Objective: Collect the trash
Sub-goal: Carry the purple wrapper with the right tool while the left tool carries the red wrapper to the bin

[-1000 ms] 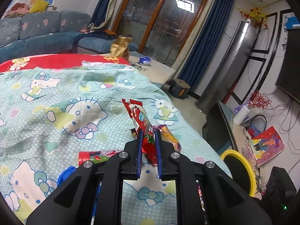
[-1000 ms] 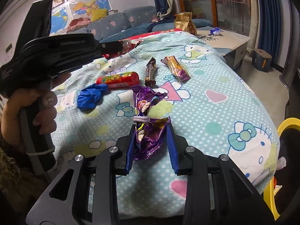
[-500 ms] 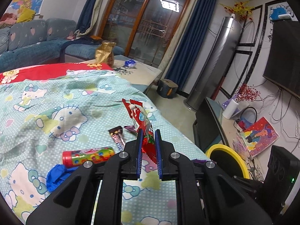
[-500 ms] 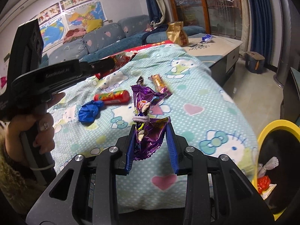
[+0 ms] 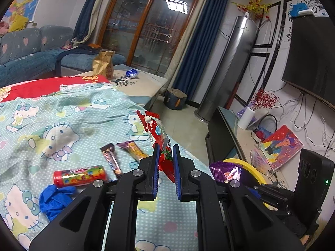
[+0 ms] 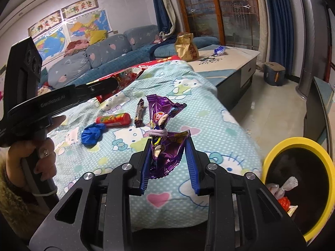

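The purple wrapper (image 6: pixel 165 146) is a crinkly snack bag with a hair tie around its middle. It stands up tall, its long way pointing to 12 o'clock. The right gripper (image 6: pixel 169 165) has it, with the two blue jaws pressed in on its lower half, part way closed. It hangs in the air over the edge of the bed (image 6: pixel 209 125), not touching it.

The bin (image 6: pixel 297 144) has a yellow rim and sits on the floor at about 4 o'clock from the right gripper, near and lower down. Some trash is already inside. I think the next move is to swing the purple wrapper over that way and let go.

The red wrapper (image 5: pixel 161 144) is long and thin and also points up to 12 o'clock. The left gripper (image 5: pixel 165 167) pinches its lower end, with the jaws almost closed. In the left view the bin's rim (image 5: pixel 249 167) peeks out at 3 o'clock, behind the purple wrapper (image 5: pixel 226 170). So the right gripper looks nearer the bin and should likely drop first.

More trash lies on the bed: a red tube (image 5: pixel 79 175), a blue glove (image 5: pixel 54 198), a dark candy bar (image 5: pixel 111 159) and a yellow snack bag (image 5: pixel 134 150)
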Demonstrator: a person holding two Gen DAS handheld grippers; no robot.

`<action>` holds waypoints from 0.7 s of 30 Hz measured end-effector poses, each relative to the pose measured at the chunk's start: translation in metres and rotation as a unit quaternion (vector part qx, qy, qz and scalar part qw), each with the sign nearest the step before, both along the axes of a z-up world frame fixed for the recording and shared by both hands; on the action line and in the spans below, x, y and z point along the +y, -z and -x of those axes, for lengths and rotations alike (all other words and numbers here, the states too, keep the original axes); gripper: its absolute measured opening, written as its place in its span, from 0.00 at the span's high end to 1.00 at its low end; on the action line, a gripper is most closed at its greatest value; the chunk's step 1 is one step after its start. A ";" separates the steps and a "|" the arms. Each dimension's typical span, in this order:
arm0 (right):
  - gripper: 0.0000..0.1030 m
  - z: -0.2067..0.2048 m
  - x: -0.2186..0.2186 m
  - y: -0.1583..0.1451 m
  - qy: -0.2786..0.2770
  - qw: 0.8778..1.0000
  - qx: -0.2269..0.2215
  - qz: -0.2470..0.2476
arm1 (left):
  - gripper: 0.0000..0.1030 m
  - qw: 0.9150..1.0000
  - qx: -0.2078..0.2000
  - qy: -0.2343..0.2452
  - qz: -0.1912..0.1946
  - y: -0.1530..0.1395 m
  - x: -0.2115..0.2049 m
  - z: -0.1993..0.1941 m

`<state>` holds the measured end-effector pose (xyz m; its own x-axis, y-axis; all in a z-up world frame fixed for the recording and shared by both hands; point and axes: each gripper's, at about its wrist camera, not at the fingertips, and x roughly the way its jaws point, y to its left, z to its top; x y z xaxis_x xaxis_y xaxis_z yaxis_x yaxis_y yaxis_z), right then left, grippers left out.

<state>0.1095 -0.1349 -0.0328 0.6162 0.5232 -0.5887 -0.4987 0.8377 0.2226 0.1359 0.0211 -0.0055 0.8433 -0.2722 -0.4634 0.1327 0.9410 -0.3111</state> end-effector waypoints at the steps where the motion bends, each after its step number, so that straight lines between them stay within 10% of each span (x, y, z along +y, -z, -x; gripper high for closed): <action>1: 0.76 0.000 -0.003 -0.001 0.003 1.000 -0.001 0.001 | 0.88 1.000 0.000 0.004 0.000 0.000 -0.003 0.001; 21: 0.76 -0.002 -0.050 -0.005 0.061 0.998 -0.008 0.004 | 0.88 0.998 -0.011 0.060 -0.012 -0.006 -0.048 0.010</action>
<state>0.1115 -0.1851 -0.0277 0.6838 0.4402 -0.5819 -0.3971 0.8936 0.2094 0.1263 -0.0271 0.0008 0.8153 -0.3616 -0.4523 0.2525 0.9249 -0.2843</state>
